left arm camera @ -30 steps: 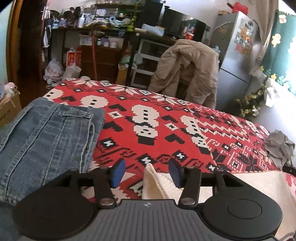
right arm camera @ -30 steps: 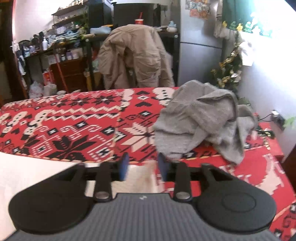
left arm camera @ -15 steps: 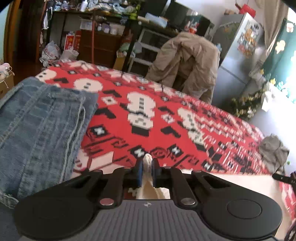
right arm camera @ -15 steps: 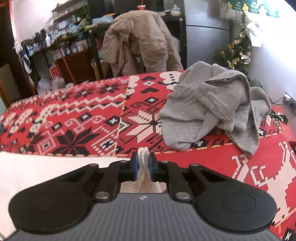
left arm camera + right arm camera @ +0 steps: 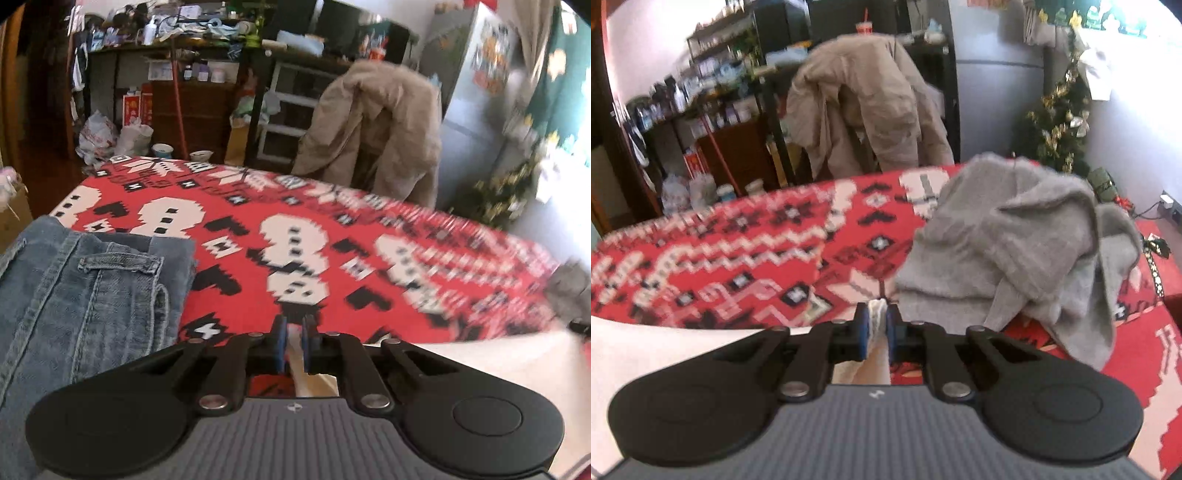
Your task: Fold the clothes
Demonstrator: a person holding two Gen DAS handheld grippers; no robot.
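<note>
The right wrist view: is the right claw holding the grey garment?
No. The right claw is shut on a fold of the white cloth; the grey garment lies loose beyond it.

Background of the room. A beige coat (image 5: 373,122) hangs draped over a chair behind the red patterned cover (image 5: 258,206) with its white and black motifs. To one side stands a grey refrigerator (image 5: 476,96) bearing stickers; beside it, a small decorated Christmas tree (image 5: 1056,125) against the wall. Dark shelving (image 5: 173,48) crowded with bottles and boxes fills the far wall, with white plastic bags (image 5: 99,136) and two small bowls (image 5: 162,149) on the floor below. A red-handled stick (image 5: 179,92) leans against the shelving.
</note>
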